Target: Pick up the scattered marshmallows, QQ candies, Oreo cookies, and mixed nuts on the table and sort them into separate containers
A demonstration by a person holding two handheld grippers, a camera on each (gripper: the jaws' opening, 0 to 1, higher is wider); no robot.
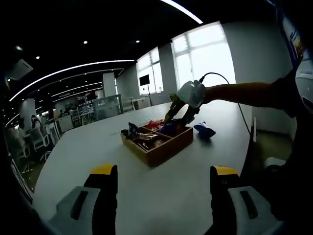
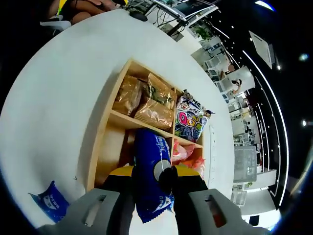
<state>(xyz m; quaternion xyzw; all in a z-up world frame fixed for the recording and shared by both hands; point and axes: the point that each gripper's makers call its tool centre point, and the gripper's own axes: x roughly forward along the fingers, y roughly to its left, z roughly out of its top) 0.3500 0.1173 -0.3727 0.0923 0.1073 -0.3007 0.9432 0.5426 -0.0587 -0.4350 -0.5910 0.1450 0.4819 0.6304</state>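
Open-plan office, long white table (image 1: 161, 186), rows of desks and chairs (image 1: 41, 139), ceiling light strips (image 1: 68, 71), big windows (image 1: 205, 56), wall screen (image 1: 144, 80)

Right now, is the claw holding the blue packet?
Yes, the right claw is shut on the blue packet, above the wooden box.

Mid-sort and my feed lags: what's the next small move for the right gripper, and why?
Probably lower and open. The right gripper is shut on a blue Oreo pack, which hangs over the wooden box's bare compartment. Nuts and QQ candy fill other sections. Another blue pack waits on the table.
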